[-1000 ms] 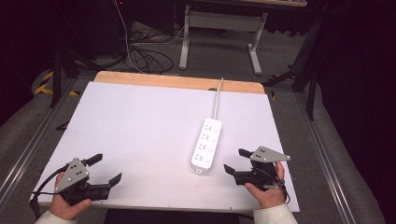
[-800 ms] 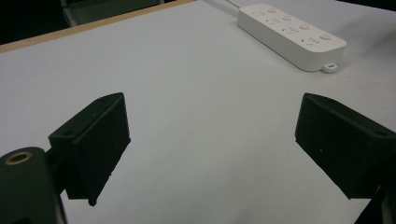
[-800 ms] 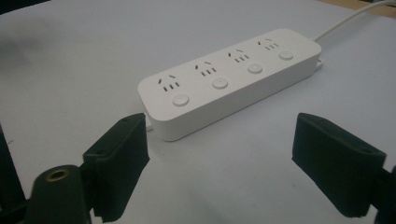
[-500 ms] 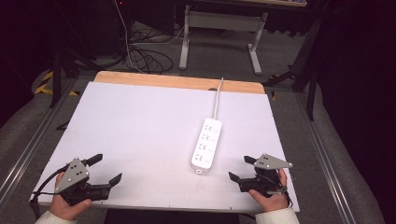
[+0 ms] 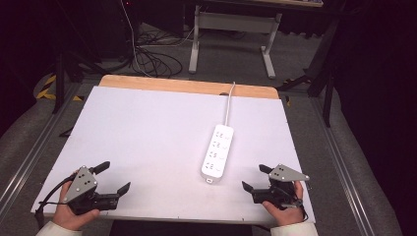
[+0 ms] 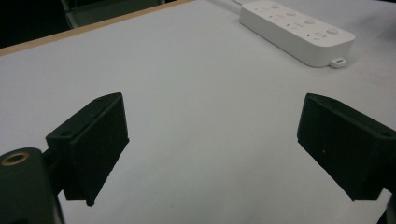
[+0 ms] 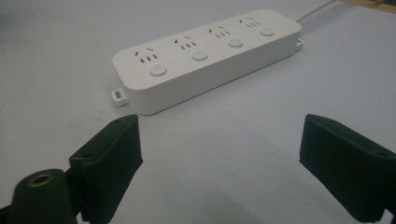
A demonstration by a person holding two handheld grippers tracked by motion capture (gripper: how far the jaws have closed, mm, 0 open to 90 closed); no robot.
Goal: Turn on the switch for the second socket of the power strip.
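A white power strip with several sockets and buttons lies right of the table's middle, its white cable running to the far edge. My left gripper rests at the near left corner, open and empty; the strip sits far off at the upper right in its view. My right gripper is at the near right, open and empty, a short way right of the strip's near end. In the right gripper view the strip lies just beyond the jaws.
The white table top has a wooden strip along its far edge. Beyond it stand a metal frame and loose cables on the floor. Grey rails flank the table.
My right gripper has drawn back toward the table's near edge and slightly right, away from the power strip. The left gripper has stayed put.
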